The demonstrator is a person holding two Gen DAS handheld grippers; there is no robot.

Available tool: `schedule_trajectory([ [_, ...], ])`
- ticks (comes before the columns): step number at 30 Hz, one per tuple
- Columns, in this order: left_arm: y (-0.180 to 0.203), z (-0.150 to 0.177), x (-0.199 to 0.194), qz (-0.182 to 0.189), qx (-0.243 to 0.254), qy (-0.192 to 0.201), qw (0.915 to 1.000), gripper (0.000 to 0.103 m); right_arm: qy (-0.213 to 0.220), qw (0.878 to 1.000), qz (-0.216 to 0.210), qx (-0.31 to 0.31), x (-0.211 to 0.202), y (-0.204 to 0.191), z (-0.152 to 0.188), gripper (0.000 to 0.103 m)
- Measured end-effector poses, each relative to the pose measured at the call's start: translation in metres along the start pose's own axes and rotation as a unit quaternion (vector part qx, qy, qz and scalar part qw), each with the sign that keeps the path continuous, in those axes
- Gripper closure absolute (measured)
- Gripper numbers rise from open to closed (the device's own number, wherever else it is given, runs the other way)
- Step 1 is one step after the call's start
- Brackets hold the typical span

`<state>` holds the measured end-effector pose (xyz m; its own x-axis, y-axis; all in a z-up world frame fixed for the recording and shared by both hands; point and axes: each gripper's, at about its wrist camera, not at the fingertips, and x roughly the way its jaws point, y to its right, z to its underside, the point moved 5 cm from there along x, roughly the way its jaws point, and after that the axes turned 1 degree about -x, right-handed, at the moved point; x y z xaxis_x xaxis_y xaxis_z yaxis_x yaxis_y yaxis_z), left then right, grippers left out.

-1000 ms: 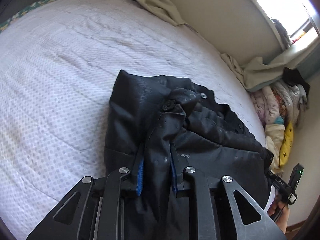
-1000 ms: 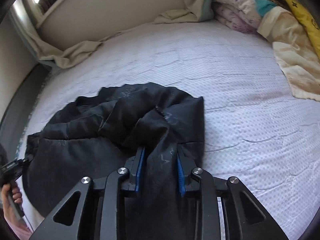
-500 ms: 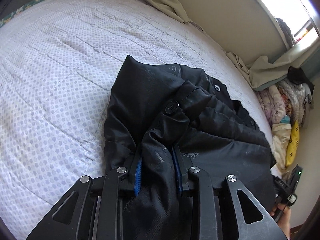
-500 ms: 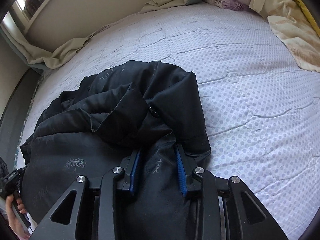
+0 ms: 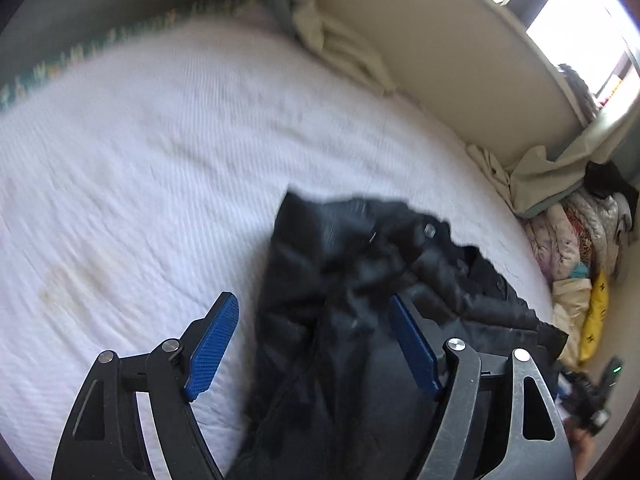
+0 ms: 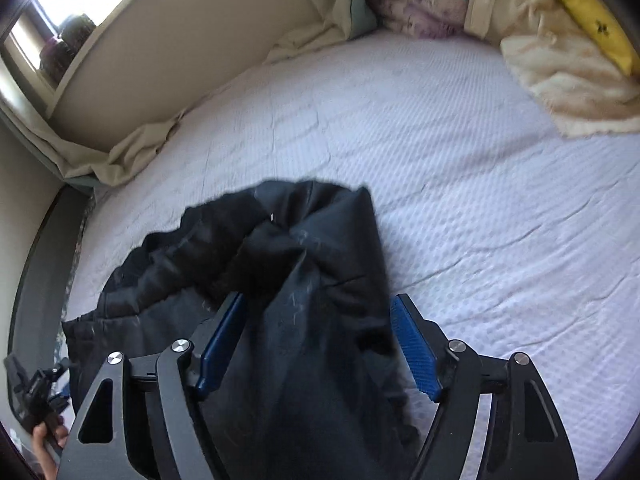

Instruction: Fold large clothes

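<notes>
Both grippers have just let go: the left gripper (image 5: 310, 316) and right gripper (image 6: 318, 316), clamped on the black jacket (image 5: 360, 280) a second ago, have been opening and now stand spread. Beyond them lies bare white mattress (image 5: 140, 160), with piled bedding (image 6: 520, 20) far off. Both point steeply down; jacket folds lie loose between the blue pads (image 6: 412, 344).

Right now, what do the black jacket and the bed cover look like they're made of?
The black jacket looks like thin synthetic, perhaps nylon: slight sheen, soft puffy creases, a snap button. The bed cover looks like matte quilted cotton or similar: white, with a dotted stitched texture.
</notes>
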<state>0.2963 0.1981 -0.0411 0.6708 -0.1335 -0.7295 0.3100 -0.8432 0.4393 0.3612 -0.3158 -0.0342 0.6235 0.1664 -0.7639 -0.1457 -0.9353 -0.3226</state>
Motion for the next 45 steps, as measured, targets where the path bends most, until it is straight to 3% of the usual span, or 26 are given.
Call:
schedule_trajectory([
  [3,0.019,-0.001,-0.025,0.012,0.036,0.036,0.9986,0.021,0.056,0.997,0.033,-0.045,-0.03,-0.015,-0.01,0.03],
  [7,0.072,0.026,-0.032,0.06,0.123,0.022,0.9904,0.016,0.106,0.985,0.025,-0.131,-0.058,-0.058,-0.004,0.03],
  [10,0.105,0.055,-0.018,0.069,0.187,-0.01,0.9799,0.016,0.094,0.975,-0.02,-0.201,-0.058,-0.102,0.023,0.03],
  [13,0.117,0.078,0.002,0.045,0.223,-0.033,0.9732,0.016,0.071,0.965,-0.021,-0.25,-0.038,-0.134,0.045,0.031],
  [19,0.103,0.091,0.036,-0.012,0.245,-0.052,0.968,0.012,0.024,0.958,0.031,-0.285,0.023,-0.136,0.078,0.03],
  [23,0.088,0.096,0.049,-0.006,0.229,-0.068,0.971,0.008,0.014,0.956,0.041,-0.29,0.047,-0.127,0.088,0.027],
  [29,0.089,0.1,0.056,-0.028,0.244,-0.053,0.9679,0.008,0.015,0.954,0.058,-0.293,0.058,-0.123,0.097,0.027],
  [45,0.082,0.098,0.071,-0.006,0.233,-0.076,0.9695,0.006,0.0,0.959,0.041,-0.28,0.07,-0.118,0.095,0.026],
])
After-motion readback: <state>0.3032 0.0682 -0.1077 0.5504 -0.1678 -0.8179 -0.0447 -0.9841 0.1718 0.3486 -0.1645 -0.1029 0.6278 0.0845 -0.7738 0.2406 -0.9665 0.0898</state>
